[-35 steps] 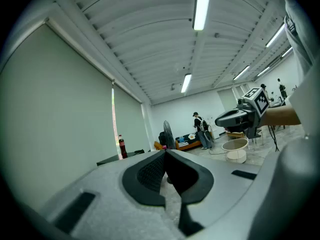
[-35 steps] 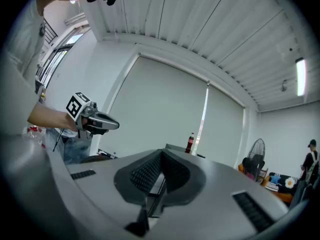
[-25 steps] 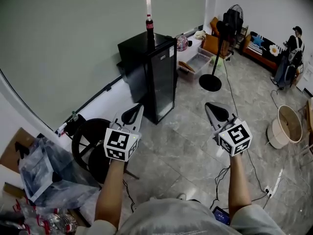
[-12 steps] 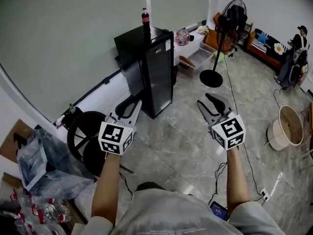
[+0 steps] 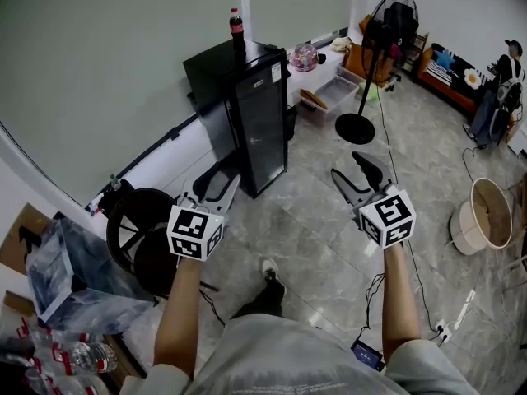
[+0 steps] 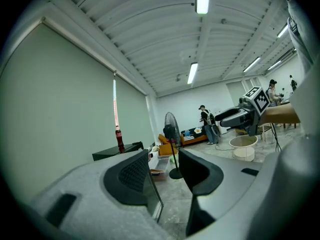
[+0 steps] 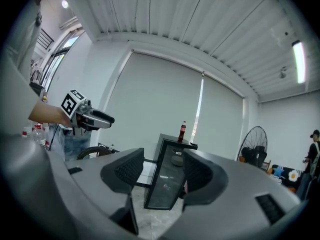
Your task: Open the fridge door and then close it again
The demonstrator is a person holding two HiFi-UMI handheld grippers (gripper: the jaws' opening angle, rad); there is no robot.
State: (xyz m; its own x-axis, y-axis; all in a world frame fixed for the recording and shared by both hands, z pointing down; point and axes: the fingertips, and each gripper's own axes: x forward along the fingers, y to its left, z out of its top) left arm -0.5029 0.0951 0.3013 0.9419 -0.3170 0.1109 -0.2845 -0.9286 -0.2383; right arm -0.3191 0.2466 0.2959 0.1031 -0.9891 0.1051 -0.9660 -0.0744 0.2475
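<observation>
Closed black fridge [image 5: 259, 122] stands well ahead. My left gripper [image 5: 218, 179] and right gripper [image 5: 346, 167], jaws just opening, hold nothing. Next I reach its door edge.

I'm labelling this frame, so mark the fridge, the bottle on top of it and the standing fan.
fridge [image 5: 262, 126]: head view, middle of its glass door.
bottle [image 5: 236, 26]: head view, on its body.
standing fan [image 5: 393, 21]: head view, on its round cage.
</observation>
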